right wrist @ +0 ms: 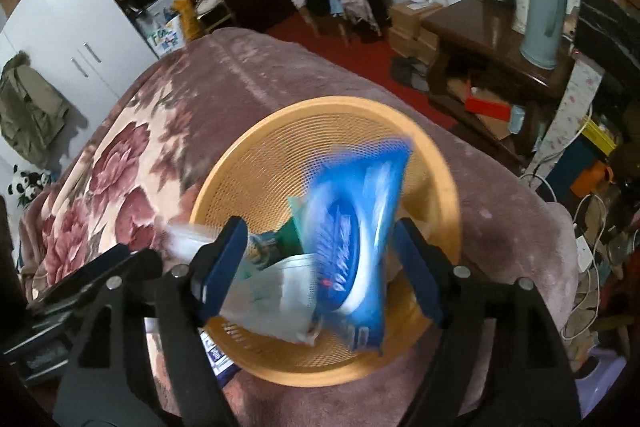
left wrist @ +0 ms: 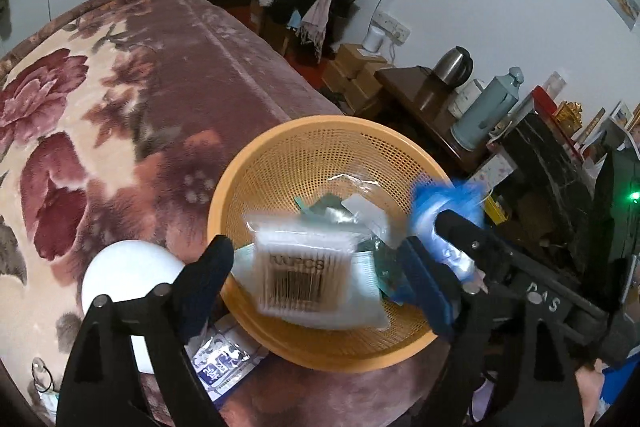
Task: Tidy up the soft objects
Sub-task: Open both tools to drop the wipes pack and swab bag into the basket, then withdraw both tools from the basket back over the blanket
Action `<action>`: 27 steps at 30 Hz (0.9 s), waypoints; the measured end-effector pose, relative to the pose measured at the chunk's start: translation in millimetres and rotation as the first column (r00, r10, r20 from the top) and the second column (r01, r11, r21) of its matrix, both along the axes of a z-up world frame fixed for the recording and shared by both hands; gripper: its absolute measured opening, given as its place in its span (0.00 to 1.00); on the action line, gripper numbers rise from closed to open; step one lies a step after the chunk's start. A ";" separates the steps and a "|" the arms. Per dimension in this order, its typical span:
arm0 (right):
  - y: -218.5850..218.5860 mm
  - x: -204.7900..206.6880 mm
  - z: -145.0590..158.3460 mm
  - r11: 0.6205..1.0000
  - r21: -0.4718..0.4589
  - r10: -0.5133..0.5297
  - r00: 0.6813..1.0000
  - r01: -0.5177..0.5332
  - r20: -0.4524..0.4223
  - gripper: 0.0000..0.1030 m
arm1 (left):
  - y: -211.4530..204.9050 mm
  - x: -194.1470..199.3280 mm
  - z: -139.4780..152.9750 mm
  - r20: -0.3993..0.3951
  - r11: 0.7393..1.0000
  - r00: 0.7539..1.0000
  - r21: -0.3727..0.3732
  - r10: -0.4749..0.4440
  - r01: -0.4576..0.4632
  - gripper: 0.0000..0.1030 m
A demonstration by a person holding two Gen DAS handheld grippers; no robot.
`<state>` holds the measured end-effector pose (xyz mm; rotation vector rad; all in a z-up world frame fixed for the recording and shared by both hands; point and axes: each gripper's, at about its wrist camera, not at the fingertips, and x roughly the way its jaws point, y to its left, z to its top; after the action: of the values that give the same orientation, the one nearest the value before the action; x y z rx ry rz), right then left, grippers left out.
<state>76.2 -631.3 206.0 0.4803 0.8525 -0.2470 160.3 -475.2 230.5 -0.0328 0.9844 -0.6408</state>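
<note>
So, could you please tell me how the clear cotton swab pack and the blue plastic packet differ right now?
The clear cotton swab pack shows wooden sticks and a barcode; the blue plastic packet is opaque with white print. The swab pack sits between the open left gripper fingers, the blue packet between the open right gripper fingers. Both are motion-blurred above the orange mesh basket.
</note>
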 end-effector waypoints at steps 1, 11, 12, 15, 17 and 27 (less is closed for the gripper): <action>-1.0 -0.3 -1.6 1.000 -0.012 -0.002 1.000 0.002 -0.008 0.75 | 2.1 -0.8 1.2 0.006 1.000 1.000 0.004 0.004 -0.004 0.85; 15.2 2.3 -17.5 0.999 -0.012 0.043 0.996 -0.044 -0.076 0.90 | 32.5 -2.0 7.3 0.053 0.997 0.997 0.049 0.061 -0.064 0.94; 17.0 2.0 -17.9 0.999 -0.010 0.047 0.996 -0.048 -0.077 0.96 | 34.0 -2.2 6.6 0.054 0.995 0.996 0.066 0.065 -0.068 0.94; 21.9 0.9 -18.6 0.998 -0.020 0.055 0.995 -0.057 -0.089 0.98 | 37.0 -3.8 3.9 0.064 0.993 0.996 0.094 0.063 -0.069 0.98; 24.9 0.6 -19.0 0.997 -0.030 0.061 0.993 -0.065 -0.104 0.98 | 38.2 -6.8 2.5 0.067 0.993 0.996 0.101 0.058 -0.064 0.99; 45.3 2.7 -12.3 0.994 -0.072 0.074 0.993 -0.080 -0.090 1.00 | 66.4 -6.2 0.3 0.075 0.989 0.992 0.098 0.100 -0.107 0.99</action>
<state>79.0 -586.1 193.8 0.3669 0.9416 -0.2299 154.0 -408.8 230.8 0.0278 0.9400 -0.4929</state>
